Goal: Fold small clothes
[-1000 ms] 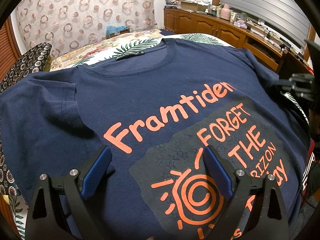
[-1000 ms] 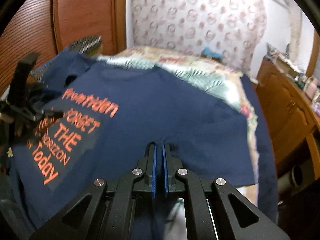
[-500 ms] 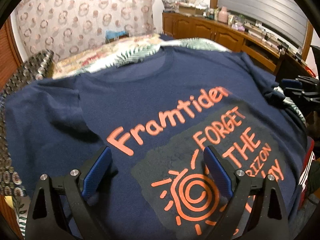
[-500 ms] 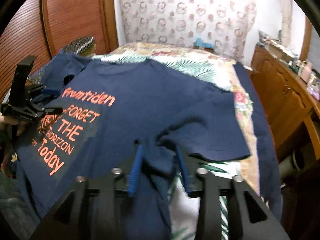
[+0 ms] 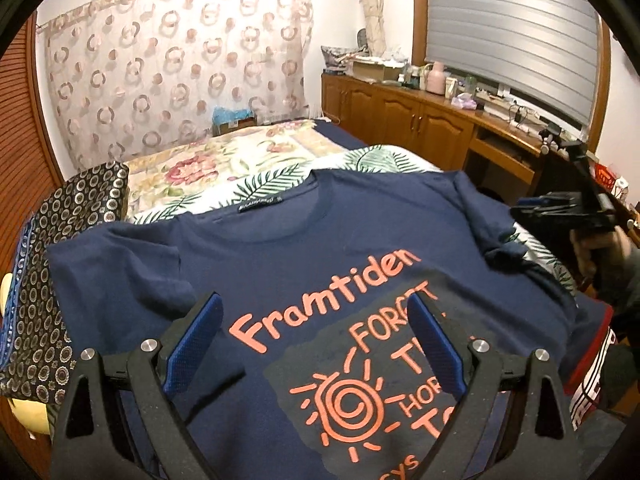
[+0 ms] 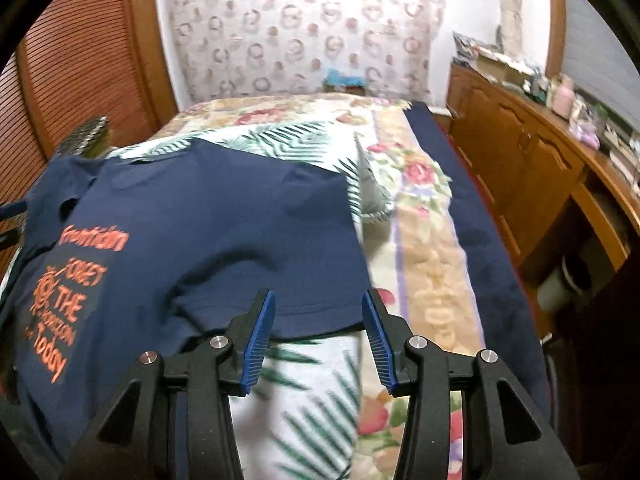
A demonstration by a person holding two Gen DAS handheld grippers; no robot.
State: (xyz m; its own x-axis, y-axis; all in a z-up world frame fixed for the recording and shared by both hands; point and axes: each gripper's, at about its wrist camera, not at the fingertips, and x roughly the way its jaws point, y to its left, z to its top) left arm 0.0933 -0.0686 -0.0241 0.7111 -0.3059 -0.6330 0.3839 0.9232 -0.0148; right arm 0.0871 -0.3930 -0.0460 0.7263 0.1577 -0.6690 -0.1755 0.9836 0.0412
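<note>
A navy T-shirt (image 5: 320, 248) with orange "Framtiden" print lies face up on the bed, collar away from me; it also shows in the right wrist view (image 6: 224, 232). My left gripper (image 5: 316, 320) is open and empty above the shirt's chest print. My right gripper (image 6: 318, 320) is open and empty just above the hem of the shirt's right sleeve (image 6: 312, 304). The right gripper also shows at the right edge of the left wrist view (image 5: 560, 208).
The bed has a floral and leaf-pattern bedspread (image 6: 416, 208). A dark patterned cushion (image 5: 68, 240) lies at the bed's left. Wooden cabinets (image 5: 420, 120) with clutter on top run along the right wall. A patterned curtain (image 5: 172, 64) hangs behind the bed.
My right gripper was shut on the sleeve, then opened and let it go; the sleeve now lies flat. Both grippers have lifted and drawn back a little.
</note>
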